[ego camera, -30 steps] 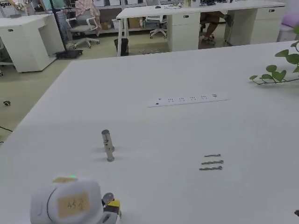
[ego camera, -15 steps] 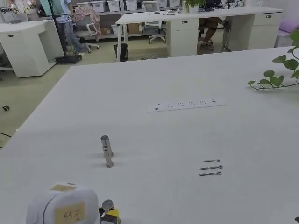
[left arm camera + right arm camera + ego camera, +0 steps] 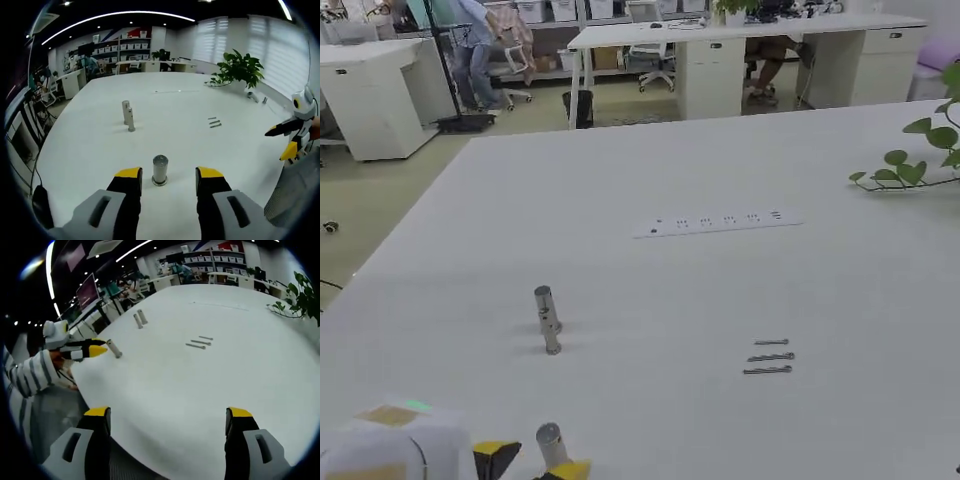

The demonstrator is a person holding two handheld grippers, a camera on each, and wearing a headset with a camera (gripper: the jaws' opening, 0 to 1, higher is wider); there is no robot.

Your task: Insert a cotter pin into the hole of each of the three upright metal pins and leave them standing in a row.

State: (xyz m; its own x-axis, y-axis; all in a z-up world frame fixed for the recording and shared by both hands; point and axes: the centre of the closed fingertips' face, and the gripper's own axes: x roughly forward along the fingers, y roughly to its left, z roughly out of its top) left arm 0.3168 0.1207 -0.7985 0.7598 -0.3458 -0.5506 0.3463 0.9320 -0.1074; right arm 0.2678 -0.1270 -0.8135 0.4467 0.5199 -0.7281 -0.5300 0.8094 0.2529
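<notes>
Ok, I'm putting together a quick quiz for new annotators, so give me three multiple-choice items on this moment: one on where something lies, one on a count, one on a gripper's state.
1. Where do the cotter pins lie?
A. Flat on the table, to the right of the metal pins in the head view
B. In a tray
C. Through the holes of the metal pins

2. How many metal pins stand upright?
A. One
B. Three
C. Five

3. How is the left gripper?
A. Shut on a cotter pin
B. Open, with one metal pin standing between its jaws, untouched
C. Shut on a metal pin

Key: 1 A, they lie in a small row on bare tabletop. 2 B, two stand close together and the third metal pin stands nearer the person. 3 B, a gap shows on each side of that pin in the left gripper view.
</notes>
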